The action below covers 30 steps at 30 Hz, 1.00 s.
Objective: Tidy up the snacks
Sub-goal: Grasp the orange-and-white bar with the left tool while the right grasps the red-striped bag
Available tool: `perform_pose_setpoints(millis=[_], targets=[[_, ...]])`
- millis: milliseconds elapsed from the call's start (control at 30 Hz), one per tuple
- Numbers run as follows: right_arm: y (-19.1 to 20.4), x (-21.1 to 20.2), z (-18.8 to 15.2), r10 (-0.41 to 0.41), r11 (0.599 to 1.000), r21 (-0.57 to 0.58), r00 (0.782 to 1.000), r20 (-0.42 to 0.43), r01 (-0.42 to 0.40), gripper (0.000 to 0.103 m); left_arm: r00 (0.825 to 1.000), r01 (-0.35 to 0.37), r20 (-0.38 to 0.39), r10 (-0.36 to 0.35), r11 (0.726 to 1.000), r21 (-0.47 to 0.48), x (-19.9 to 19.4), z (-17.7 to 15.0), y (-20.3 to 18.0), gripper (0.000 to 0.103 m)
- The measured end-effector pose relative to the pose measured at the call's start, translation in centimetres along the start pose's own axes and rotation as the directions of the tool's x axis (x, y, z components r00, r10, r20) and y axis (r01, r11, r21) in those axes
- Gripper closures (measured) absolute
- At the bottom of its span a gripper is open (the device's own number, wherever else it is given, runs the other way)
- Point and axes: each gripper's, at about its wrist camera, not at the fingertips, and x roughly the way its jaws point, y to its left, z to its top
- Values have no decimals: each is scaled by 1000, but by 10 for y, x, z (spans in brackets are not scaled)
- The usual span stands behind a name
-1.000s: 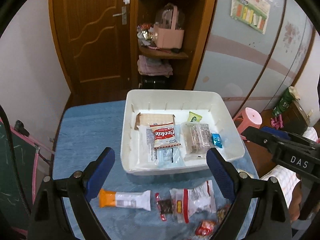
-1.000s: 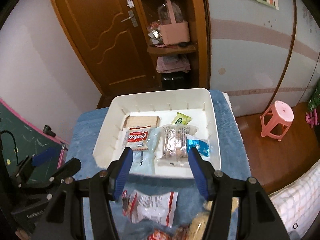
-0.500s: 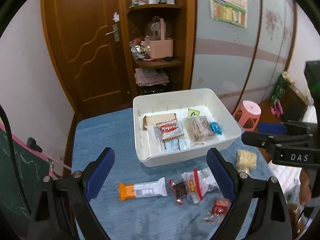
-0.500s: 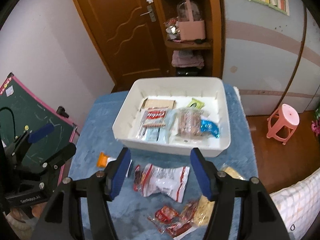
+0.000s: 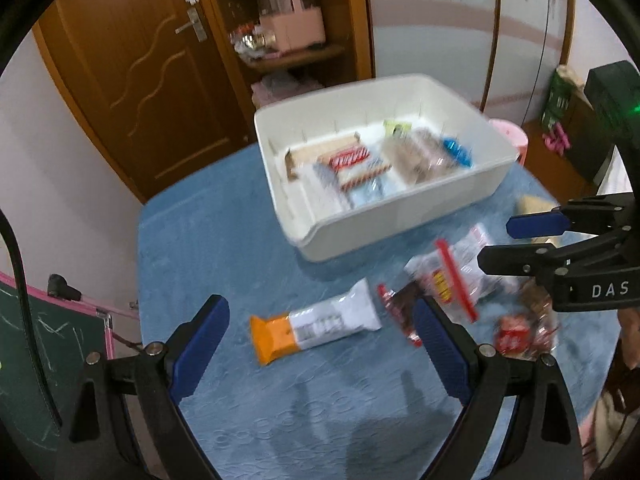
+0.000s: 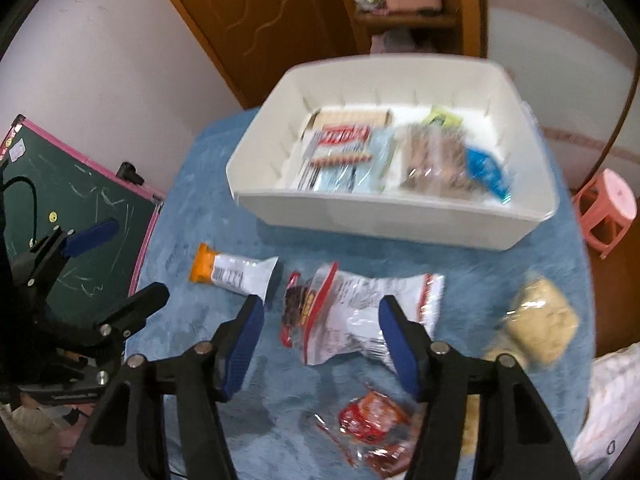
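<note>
A white bin on the blue table holds several packets. In front of it lie an orange-and-white bar, a clear red-striped bag, a small dark chocolate packet, red packets and a beige cracker pack. My left gripper is open and empty, above the bar. My right gripper is open and empty, over the clear bag, and shows at the right of the left wrist view.
The blue cloth-covered table drops off at its left edge beside a green chalkboard. A pink stool stands on the floor to the right. A wooden door and shelf stand behind the table.
Both grippers have pulled back from the bin and tipped down toward the loose snacks at the table's front. Both stay open and empty.
</note>
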Motion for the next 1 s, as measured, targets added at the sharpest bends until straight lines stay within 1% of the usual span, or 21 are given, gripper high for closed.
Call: perform_pose_setpoints(millis=[100,200,233,333,400,467,500,533,667,733,800,833,900,933,1000], targets=[[4,23,-1,12,1000,1,999,-44,-12,52,999,-7,-41,8,1000,21,23,-7,8,10],[9,46,-1,16,1000,-4,996,-87,-16,56,996,-24,-83,29,998,64,48,-12,13,10],[11,51,0,18,1000,-8,995,-94,-19,59,995,-29,-94,37,996,83,56,-14,14,10],[16,64,2,9,1000,-26,994,-113,-12,61,991,-24,-129,44,989,149,78,-19,16,10],[20,70,4,6,999,-40,993,-118,-11,62,987,-37,-149,65,982,185,93,-21,16,10],[25,78,6,10,998,-54,992,-127,-17,71,983,-40,-168,75,978,205,106,-22,17,10],[28,83,6,15,998,-62,990,-137,-24,74,982,-39,-174,77,977,210,113,-22,19,10],[29,87,6,17,997,-70,989,-148,-27,75,981,-31,-179,70,977,212,117,-21,19,10],[39,93,5,-48,989,-147,991,-123,30,75,981,41,-196,4,974,221,126,-18,21,10],[42,95,5,-59,985,-168,990,-124,37,75,975,78,-219,-23,967,244,131,-18,20,10],[42,96,5,-72,980,-196,988,-134,45,79,968,116,-248,-46,954,275,136,-19,18,10],[41,95,5,-90,975,-213,986,-141,58,83,965,124,-258,-46,948,294,138,-20,16,10],[40,96,3,-104,971,-231,980,-171,62,84,963,130,-269,-36,931,342,144,-22,13,10],[39,95,2,-97,971,-231,979,-178,54,84,963,125,-269,-27,926,356,147,-23,12,10],[38,95,1,-92,970,-237,979,-180,48,84,960,131,-277,-29,925,357,153,-22,12,10]])
